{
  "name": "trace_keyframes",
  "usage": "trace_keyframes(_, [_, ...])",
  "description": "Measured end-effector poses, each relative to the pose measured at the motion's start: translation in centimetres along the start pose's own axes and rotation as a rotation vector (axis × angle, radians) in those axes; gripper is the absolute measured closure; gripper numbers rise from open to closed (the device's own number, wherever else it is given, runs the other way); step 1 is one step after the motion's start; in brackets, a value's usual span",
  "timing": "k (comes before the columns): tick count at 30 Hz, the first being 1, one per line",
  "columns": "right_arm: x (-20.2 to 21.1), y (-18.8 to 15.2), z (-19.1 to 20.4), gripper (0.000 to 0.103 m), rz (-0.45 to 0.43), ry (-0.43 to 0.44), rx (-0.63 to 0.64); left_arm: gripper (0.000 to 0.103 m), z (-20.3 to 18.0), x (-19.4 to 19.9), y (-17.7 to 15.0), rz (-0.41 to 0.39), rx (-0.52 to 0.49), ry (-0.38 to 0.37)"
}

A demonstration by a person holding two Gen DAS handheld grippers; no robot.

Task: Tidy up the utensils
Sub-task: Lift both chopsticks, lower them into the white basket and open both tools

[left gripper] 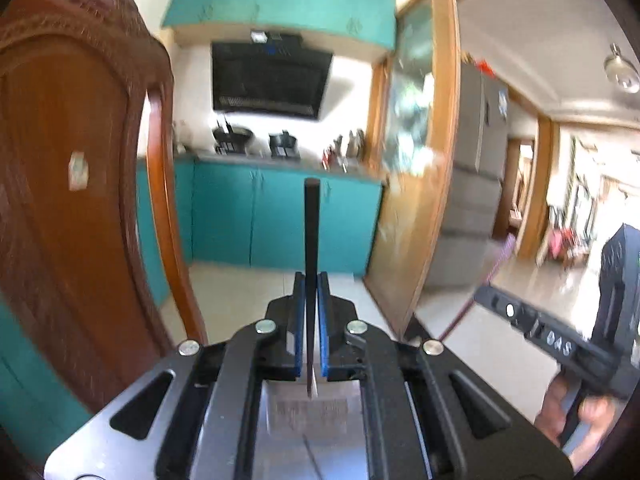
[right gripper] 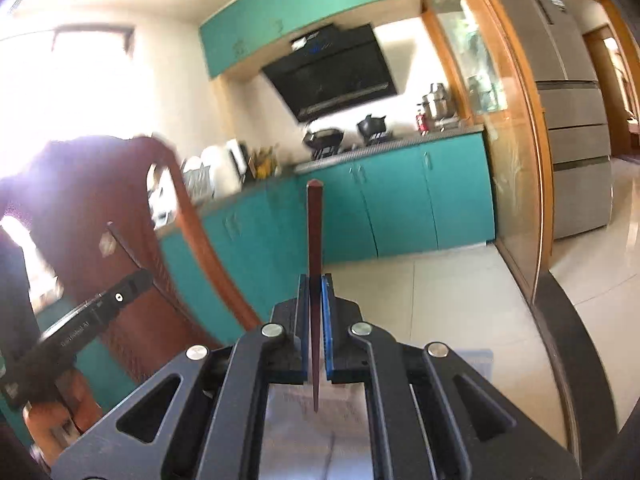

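Left gripper [left gripper: 311,280]: closed on a black chopstick [left gripper: 311,232], blue pads pressing both its sides; it sits at lower centre of the left wrist view.
Black chopstick: stands straight up out of the jaws to mid-frame, thick square end on top, thin tip down behind the pads.
Right gripper [right gripper: 315,282]: closed on a dark red chopstick [right gripper: 314,240], lower centre of the right wrist view, pads tight against it.
Dark red chopstick: upright, blunt end at mid-frame against the teal cabinets [right gripper: 400,200], pointed end below the pads.
Other gripper seen across: in the left wrist view the right tool shows at the lower right edge with a hand [left gripper: 592,420] on its grip; in the right wrist view the left tool shows at lower left.
Edge, left: a carved wooden chair back [left gripper: 68,184] fills the left third of the left wrist view, close to the gripper; it also rises at left in the right wrist view.
Edge, right: a wood-framed glass door panel [left gripper: 416,184] stands right of centre; in the right wrist view a dark curved edge runs down the lower right.
Open room: pale tiled floor [right gripper: 440,300] lies clear ahead of both grippers up to the cabinets, and past the steel fridge [right gripper: 568,92] at right.
Far wall: black range hood [left gripper: 272,76] over a counter with pots.
Writing: white letters on the right tool's body read roughly "DAS"; small white print on the left tool's body is too blurred to read; fridge label illegible.
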State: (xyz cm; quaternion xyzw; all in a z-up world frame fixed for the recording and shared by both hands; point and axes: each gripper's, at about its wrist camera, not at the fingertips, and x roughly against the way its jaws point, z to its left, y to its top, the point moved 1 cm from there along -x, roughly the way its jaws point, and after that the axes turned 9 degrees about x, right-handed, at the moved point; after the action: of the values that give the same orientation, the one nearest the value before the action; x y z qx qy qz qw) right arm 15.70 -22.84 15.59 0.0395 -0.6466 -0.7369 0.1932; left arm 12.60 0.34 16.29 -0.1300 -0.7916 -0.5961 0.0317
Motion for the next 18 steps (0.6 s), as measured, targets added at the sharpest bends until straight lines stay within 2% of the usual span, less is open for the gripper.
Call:
trace_keyframes(1, [-0.7,-0.1,-0.2,0.097,-0.013,-0.012,-0.003,0.096,0.1,-1.3,0.5,-0.013,0.008,0.006])
trace_keyframes(3, [-3.1,-1.4,-0.2,0.097,0.021,-0.041,0.015,0.097,0.6,-4.0,0.4,0.005,0.027,0.028])
trace_keyframes(9, [-7.6,-5.5,0.5,0.097,0.152,-0.057,0.084,0.097,1.9,-9.3,-3.6,0.087,-0.008,0.102])
trace_keyframes(13, [-7.9,-6.9,1.4,0.096,0.176,-0.094,0.132,0.096,1.7,-11.3,-5.0,0.134,-0.049,0.115])
trace_keyframes(16, [-7.1,-6.6,1.2,0.090,0.163,-0.066,0.112,0.096,2.1,-11.5,-5.3,0.149,-0.036,0.121])
trace_keyframes(18, [-5.2,-6.1,1.4,0.079,0.118,-0.050,0.114,0.093,2.2,-11.0,-5.3,0.144,-0.028,0.116])
